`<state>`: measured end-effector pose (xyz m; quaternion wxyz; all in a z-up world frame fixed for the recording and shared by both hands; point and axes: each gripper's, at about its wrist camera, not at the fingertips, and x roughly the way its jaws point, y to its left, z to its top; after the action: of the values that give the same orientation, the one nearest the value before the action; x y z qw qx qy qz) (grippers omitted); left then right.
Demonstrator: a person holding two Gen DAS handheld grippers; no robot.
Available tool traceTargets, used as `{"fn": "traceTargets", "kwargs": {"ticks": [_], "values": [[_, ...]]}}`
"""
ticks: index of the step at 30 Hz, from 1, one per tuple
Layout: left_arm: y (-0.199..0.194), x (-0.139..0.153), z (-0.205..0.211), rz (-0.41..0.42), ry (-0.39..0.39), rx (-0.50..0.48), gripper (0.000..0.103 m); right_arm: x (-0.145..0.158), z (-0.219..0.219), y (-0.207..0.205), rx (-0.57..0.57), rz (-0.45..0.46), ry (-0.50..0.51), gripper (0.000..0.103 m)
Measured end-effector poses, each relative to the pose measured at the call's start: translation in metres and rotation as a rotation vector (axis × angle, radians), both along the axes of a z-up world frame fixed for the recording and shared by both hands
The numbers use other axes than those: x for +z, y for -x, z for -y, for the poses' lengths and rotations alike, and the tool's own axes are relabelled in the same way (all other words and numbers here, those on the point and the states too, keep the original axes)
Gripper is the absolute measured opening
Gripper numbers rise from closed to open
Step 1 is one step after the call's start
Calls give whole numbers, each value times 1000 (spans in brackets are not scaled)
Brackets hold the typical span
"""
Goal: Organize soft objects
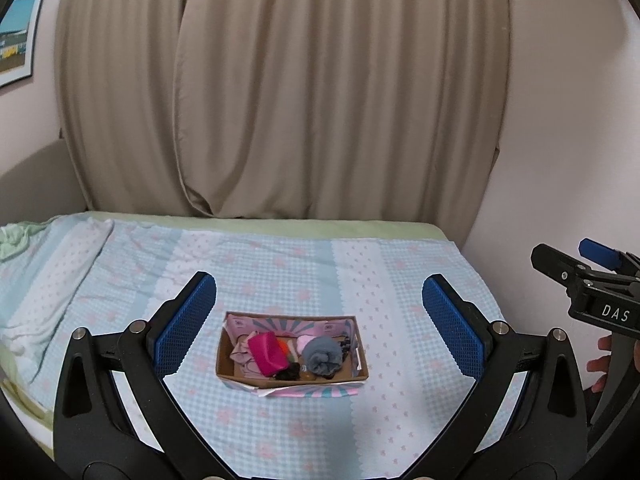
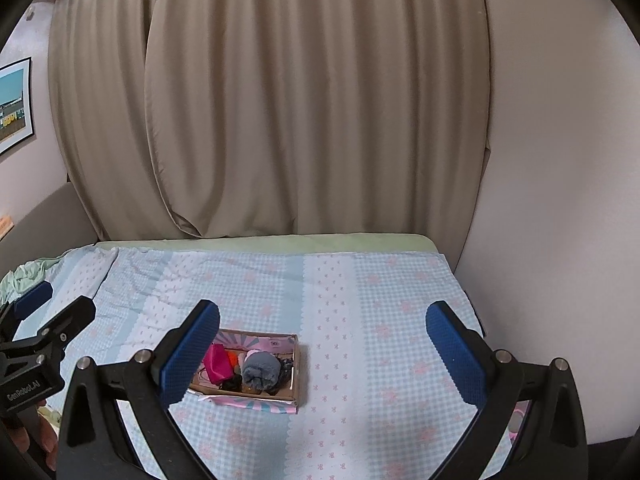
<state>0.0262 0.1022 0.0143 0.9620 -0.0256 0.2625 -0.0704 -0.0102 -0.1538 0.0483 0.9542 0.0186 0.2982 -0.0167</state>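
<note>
Beige curtain (image 1: pixel 280 88), full width behind the bed, largest item on my list. Next, the bedspread (image 1: pixel 280 264), blue gingham with pink flowers, lying mostly flat, rumpled at its left end. On it, near the middle, one cardboard box (image 1: pixel 292 376), open-topped, already holding the soft items: a rolled grey cloth (image 1: pixel 322 356), a magenta pouch (image 1: pixel 266 354), a pale pink cloth (image 1: pixel 240 350), something orange and something dark that I cannot identify. I see no soft pieces loose on the cover, so I judge the sorting either not yet begun or nearly finished; the pictures do not settle which. My left gripper (image 1: pixel 320 320) hangs above the bed with jaws wide apart, empty, the box framed between them. My right gripper (image 2: pixel 322 354) likewise, spread and empty, box toward its left finger. A framed picture (image 1: pixel 18 36) hangs on the left wall. Nothing obstructs either approach.
</note>
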Motion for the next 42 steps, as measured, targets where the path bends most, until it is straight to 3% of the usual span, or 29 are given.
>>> {"fn": "traceTargets", "kwargs": {"ticks": [42], "values": [[4, 3, 2, 27, -1, 6, 103, 7, -2, -7, -4, 18, 7, 103]]}}
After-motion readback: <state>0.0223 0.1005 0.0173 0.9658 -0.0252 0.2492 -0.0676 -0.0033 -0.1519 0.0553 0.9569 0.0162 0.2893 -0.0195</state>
